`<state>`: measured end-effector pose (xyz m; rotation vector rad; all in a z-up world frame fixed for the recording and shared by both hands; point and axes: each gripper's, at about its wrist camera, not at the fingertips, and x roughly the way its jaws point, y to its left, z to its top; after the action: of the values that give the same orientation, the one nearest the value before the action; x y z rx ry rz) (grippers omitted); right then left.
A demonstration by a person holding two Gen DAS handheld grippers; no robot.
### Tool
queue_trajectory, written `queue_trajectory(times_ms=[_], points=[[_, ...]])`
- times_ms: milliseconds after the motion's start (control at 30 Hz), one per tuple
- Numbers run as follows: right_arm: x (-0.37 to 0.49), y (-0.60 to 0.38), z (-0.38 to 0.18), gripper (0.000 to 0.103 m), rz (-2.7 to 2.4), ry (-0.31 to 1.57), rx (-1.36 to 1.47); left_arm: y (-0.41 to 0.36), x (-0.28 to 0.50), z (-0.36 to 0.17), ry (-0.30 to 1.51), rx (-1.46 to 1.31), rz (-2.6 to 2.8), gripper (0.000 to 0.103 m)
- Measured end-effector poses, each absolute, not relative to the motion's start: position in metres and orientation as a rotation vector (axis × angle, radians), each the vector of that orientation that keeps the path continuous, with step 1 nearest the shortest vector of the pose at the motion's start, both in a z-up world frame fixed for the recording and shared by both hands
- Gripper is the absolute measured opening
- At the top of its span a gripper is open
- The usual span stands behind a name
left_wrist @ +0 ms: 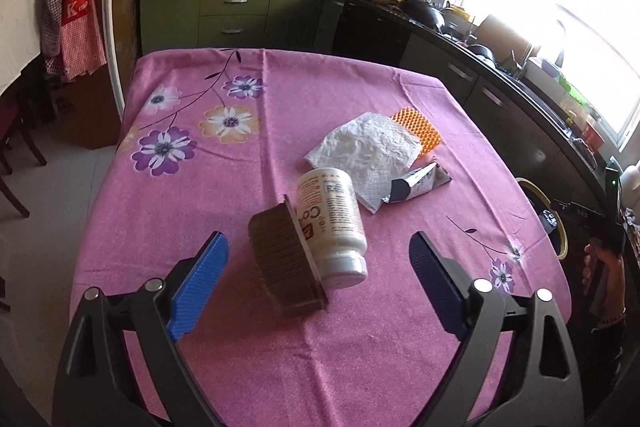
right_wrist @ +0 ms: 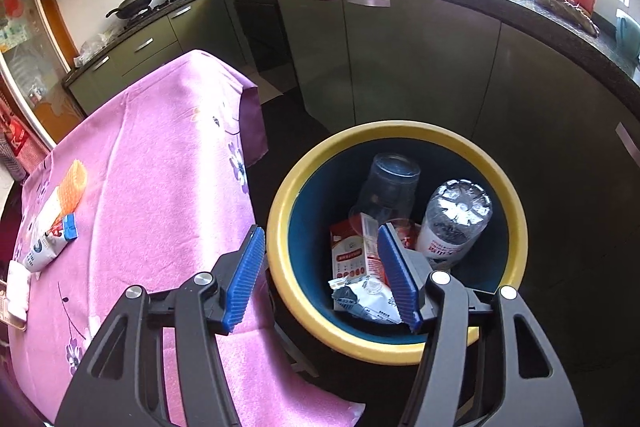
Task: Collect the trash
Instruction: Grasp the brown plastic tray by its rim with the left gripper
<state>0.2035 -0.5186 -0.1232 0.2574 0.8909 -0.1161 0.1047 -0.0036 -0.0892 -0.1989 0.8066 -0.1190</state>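
I note my left gripper (left_wrist: pixel 318 277) with jaws wide, empty, around the brown tray (left_wrist: pixel 280 259) and white bottle (left_wrist: pixel 334 227) on the tabletop (left_wrist: pixel 240 167); my right gripper (right_wrist: pixel 322 277) part-open, empty, above the bin (right_wrist: pixel 280 227).

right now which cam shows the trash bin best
The right wrist view: the yellow-rimmed bin sits almost whole under the open right gripper, its inside showing a clear cup, plastic bottle and red carton. The left wrist view catches only a sliver of its rim past the table edge.
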Motion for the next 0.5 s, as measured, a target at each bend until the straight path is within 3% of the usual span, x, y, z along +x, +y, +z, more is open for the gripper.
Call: queue_trajectory(times_ms=[500], points=[[0.206,-0.502,-0.126,0.059,-0.068,0.907,0.243,0.010,0.100,-0.101,0.859,-0.257,-0.114,0.053]])
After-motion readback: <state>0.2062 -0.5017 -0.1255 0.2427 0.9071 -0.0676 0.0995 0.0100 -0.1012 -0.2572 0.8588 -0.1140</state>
